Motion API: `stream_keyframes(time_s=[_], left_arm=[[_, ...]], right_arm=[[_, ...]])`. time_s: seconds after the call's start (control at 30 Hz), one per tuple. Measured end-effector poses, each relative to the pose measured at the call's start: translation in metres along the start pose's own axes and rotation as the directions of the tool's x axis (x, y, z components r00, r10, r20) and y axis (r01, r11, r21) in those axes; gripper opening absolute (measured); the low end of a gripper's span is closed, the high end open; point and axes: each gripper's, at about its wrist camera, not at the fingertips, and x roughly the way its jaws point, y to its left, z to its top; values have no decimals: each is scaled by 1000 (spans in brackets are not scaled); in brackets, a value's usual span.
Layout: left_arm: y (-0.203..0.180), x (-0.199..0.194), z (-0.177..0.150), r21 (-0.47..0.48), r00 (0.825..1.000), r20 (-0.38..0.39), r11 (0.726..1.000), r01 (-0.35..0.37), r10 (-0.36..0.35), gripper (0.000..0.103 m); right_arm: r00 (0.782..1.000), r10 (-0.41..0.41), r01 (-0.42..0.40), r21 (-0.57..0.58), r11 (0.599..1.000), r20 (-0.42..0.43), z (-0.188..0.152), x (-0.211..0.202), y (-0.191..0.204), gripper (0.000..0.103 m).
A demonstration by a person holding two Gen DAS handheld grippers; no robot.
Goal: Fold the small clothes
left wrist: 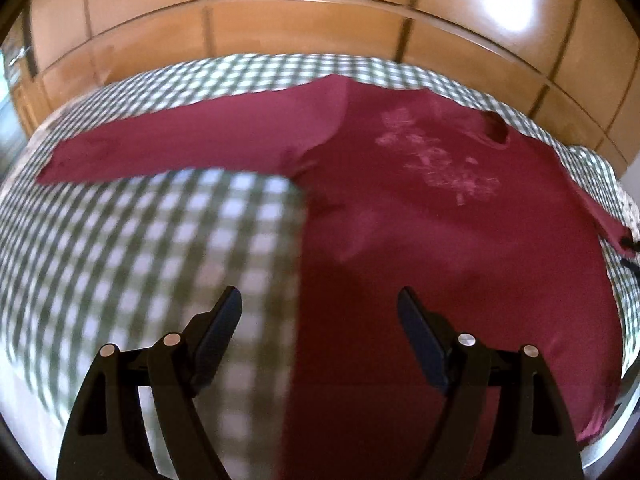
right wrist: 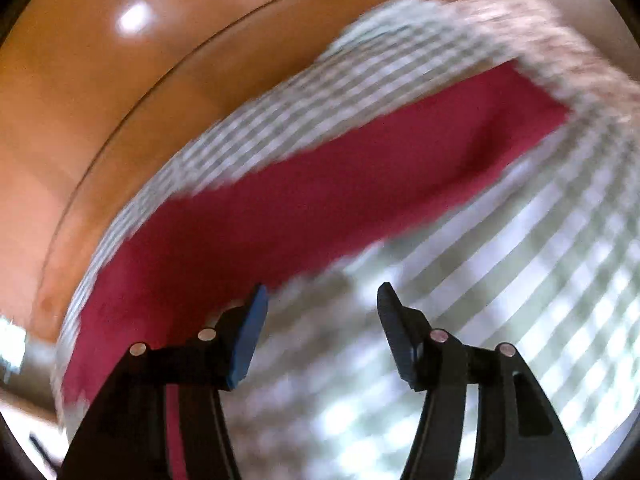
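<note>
A dark red long-sleeved top (left wrist: 440, 240) with a pale flower print lies flat on a green-and-white checked cloth (left wrist: 140, 248). One sleeve (left wrist: 172, 148) stretches out to the left. My left gripper (left wrist: 320, 300) hovers open above the top's left side edge, nothing between its fingers. In the blurred right wrist view the other red sleeve (right wrist: 320, 200) runs diagonally across the checked cloth (right wrist: 500, 280). My right gripper (right wrist: 322, 294) stands open just below that sleeve, its left finger (right wrist: 250, 336) over the red edge, holding nothing.
Orange-brown tiled floor (left wrist: 320, 20) surrounds the checked surface beyond its far edge. A dark object (left wrist: 632, 246) shows at the right edge past the top's right sleeve. The floor (right wrist: 100, 120) also fills the left of the right wrist view.
</note>
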Motion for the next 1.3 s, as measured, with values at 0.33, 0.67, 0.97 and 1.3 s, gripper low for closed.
stream_keyframes(time_s=[0.33,0.67,0.97,1.3], left_arm=[[19,-29,-53,50,987,-69,988,147,-143,45],[8,-49,-81,158,993,-76,982,103,-92,10],[-23,-93,-36,219,977,207,970,-106,60,72],[-69,-87,-3,304,961,269,943,-138,54,72]], right_arm=[[979,57,-103,-233,967,-194,-135,-19,68,50],[972,-130,50,-363,931,-198,-167,-39,65,10],[991,-101,72,-289,955,-89,-138,-47,82,60],[991,0,-48,-355,934,-132,-155,-26,135,63]])
